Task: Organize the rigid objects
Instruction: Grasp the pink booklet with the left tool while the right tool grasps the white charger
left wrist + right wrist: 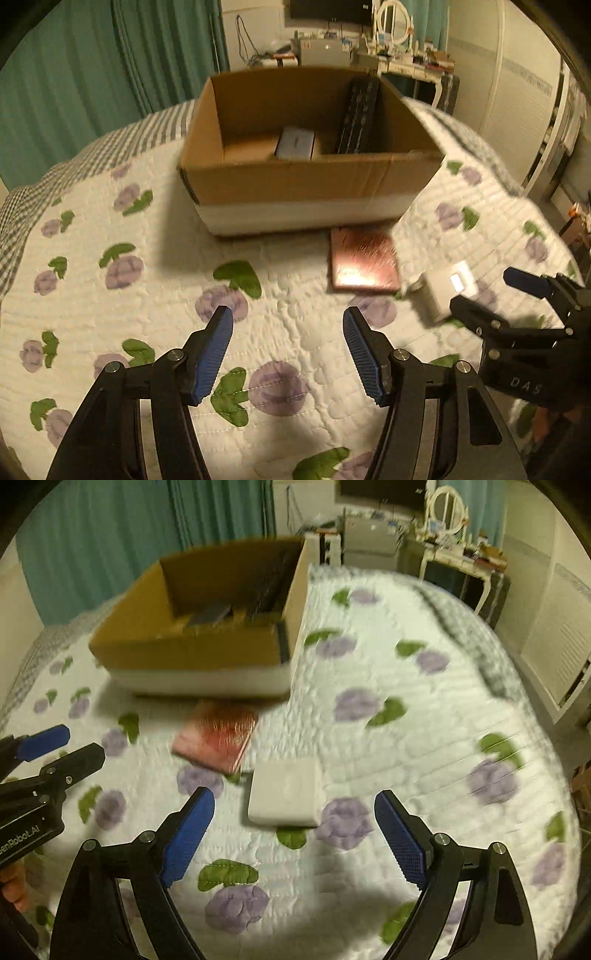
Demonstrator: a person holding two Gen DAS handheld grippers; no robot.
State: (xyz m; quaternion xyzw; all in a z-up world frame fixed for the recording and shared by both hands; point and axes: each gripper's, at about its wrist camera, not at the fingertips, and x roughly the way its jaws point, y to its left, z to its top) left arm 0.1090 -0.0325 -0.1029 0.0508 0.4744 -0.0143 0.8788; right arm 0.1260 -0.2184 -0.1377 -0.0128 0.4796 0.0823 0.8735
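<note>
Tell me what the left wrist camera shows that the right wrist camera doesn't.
Only the left wrist view looks down into the cardboard box, showing a small white box on its floor and a black remote leaning against its right wall. Only the right wrist view shows the white adapter whole, lying just ahead of the open right gripper. Both show the pink case on the quilt before the box, and the open left gripper.

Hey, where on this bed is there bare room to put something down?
Free quilt lies right of the cardboard box and beyond the white block. Also free: left of the box, and the near quilt before the left tongs. Crowded: the strip in front of the box, where the pink case and white block sit close together.
</note>
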